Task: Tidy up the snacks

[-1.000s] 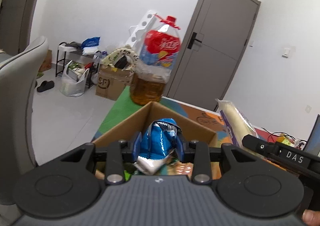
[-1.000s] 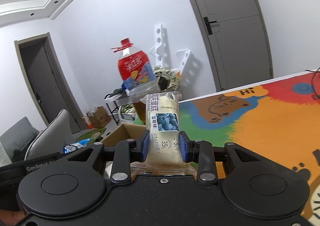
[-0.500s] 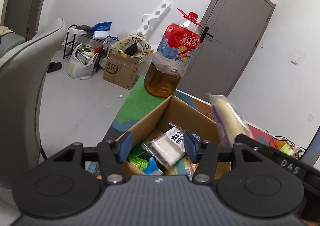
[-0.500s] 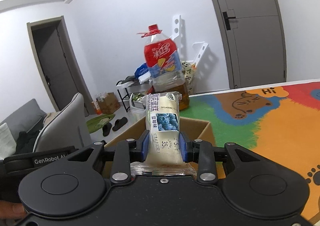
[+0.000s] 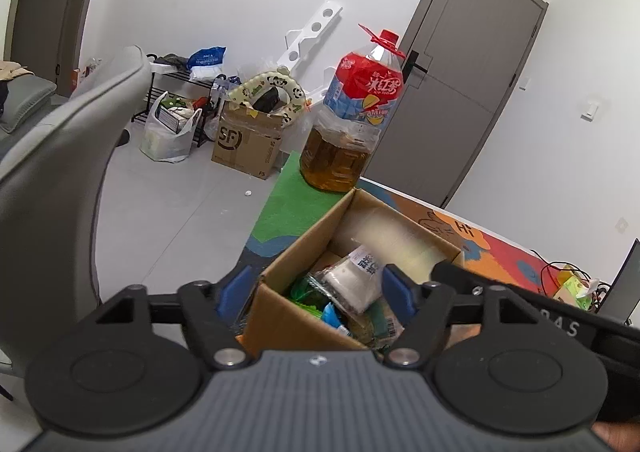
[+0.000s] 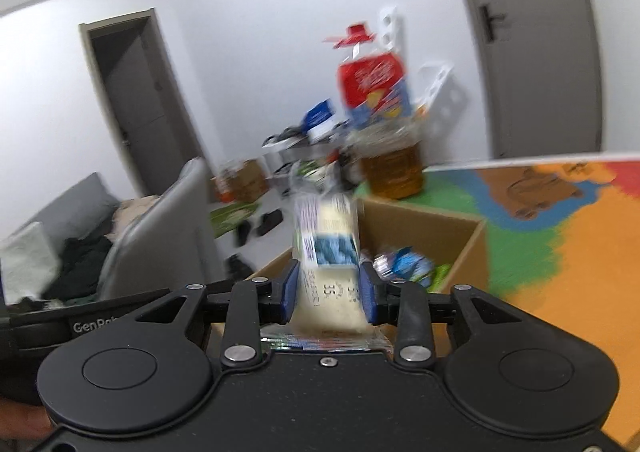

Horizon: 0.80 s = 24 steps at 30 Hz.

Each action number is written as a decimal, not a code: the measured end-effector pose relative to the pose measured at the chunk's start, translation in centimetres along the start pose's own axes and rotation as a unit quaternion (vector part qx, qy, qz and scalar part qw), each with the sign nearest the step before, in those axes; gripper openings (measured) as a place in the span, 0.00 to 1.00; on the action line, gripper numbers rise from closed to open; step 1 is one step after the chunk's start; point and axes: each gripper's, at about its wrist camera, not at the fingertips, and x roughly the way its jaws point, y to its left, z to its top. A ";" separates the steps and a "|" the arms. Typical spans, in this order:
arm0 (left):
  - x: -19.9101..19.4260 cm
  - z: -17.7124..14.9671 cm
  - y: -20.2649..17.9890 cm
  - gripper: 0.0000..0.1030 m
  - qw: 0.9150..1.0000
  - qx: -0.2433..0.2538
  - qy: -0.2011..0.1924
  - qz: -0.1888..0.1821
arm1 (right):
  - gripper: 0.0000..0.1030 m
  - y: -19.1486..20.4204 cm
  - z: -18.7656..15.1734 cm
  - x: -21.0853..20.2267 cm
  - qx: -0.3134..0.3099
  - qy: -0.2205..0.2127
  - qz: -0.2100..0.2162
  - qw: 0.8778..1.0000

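Dropping snacks into the cardboard box point(image 5: 280, 316).
My left gripper point(image 5: 314, 290) is opening, nothing between its jaws; right gripper point(image 6: 329, 292) is loosening on the cream packet point(image 6: 326, 252), over the box for release.

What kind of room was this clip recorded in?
Most likely a lived-in home, perhaps a living room used for storage. A grey sofa stands by a doorway, a shoe rack and a shipping box sit on the tiled floor, and a big jug of cooking oil stands on the colourful table mat.
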 end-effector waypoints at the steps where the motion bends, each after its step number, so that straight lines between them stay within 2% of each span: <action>1: -0.3 0.0 0.1 0.75 1.000 0.001 -0.001 -0.002 | 0.38 -0.2 0.0 0.2 0.014 0.011 0.006 1.000; 3: -0.8 0.0 0.4 0.78 1.000 0.001 -0.001 -0.006 | 0.41 -0.4 -0.1 -0.2 0.028 0.017 0.001 0.999; 6: -1.2 -0.1 0.6 0.80 1.000 -0.002 0.004 -0.010 | 0.44 0.4 0.0 -1.5 0.001 0.013 -0.015 1.000; 12: -1.6 -0.1 0.3 0.85 1.000 -0.006 0.011 -0.014 | 0.54 0.5 0.0 -4.0 -0.011 0.015 -0.033 0.999; 20: -2.7 -0.2 -2.2 0.89 0.999 0.027 0.011 -0.022 | 0.66 -1.2 0.2 -6.7 0.000 0.004 -0.045 0.999; 24: -3.3 -0.3 -3.7 0.91 0.999 0.044 0.016 -0.022 | 0.76 -2.0 0.4 -8.6 0.005 -0.011 -0.049 0.999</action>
